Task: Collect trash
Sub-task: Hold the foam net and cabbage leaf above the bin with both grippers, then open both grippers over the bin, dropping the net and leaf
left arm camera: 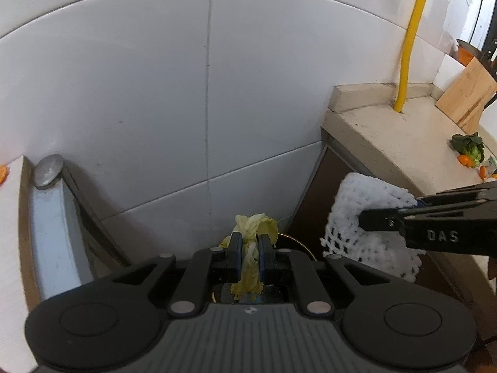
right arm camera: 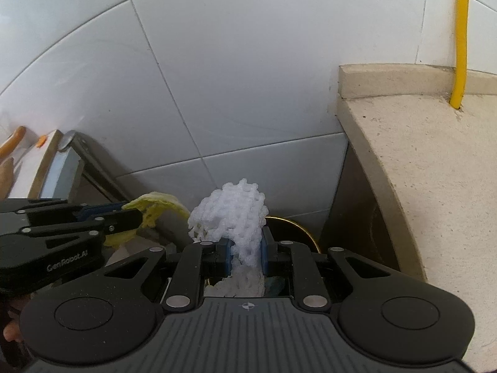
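Hold both tongs over the gold-rimmed bin (right arm camera: 292,227), left tongs (left arm camera: 250,248) clamped on the cabbage leaf (left arm camera: 253,233), right tongs (right arm camera: 245,248) on the foam net (right arm camera: 239,214), then let go.

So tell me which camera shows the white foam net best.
The left wrist view: the foam net hangs there side-on and nearly whole from the right claw. In the right wrist view the net is partly hidden by that claw.
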Action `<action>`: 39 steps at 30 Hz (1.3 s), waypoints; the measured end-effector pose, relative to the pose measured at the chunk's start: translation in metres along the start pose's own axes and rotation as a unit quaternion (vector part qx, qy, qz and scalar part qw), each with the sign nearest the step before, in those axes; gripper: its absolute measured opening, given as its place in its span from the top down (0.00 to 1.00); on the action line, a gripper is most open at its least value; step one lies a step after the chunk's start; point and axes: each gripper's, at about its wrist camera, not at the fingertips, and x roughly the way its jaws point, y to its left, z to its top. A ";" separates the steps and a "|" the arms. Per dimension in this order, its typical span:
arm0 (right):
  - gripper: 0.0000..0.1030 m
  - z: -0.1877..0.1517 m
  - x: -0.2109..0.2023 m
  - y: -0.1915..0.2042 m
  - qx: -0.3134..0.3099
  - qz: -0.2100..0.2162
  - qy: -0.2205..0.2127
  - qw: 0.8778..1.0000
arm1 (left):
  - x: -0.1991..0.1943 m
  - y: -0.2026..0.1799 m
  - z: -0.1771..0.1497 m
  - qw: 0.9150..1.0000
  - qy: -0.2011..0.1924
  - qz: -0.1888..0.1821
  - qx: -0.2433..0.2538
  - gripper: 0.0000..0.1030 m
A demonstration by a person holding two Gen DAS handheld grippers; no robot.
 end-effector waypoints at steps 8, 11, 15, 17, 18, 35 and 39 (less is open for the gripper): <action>0.78 0.000 0.006 -0.017 0.007 -0.011 0.000 1.000 | 0.017 -0.025 0.006 1.000 0.013 0.016 0.006 0.93; 0.78 -0.001 0.012 -0.020 0.005 -0.016 0.007 1.000 | 0.025 -0.027 0.010 1.000 0.018 0.024 0.002 0.93; 0.74 0.000 0.021 -0.022 0.005 -0.024 0.015 1.000 | 0.035 -0.028 0.011 0.999 0.029 0.032 0.002 0.93; 0.71 0.001 0.022 -0.024 0.009 -0.028 0.014 0.999 | 0.040 -0.027 0.010 0.999 0.034 0.035 0.002 0.93; 0.70 0.002 0.023 -0.025 0.011 -0.028 0.015 0.999 | 0.041 -0.026 0.009 0.999 0.037 0.036 0.001 0.93; 0.41 0.001 0.040 -0.020 0.009 -0.046 0.039 0.998 | 0.055 -0.023 0.012 0.998 0.058 0.037 0.006 0.65; 0.39 0.001 0.042 -0.019 0.011 -0.045 0.041 0.998 | 0.054 -0.020 0.012 0.998 0.059 0.037 -0.002 0.65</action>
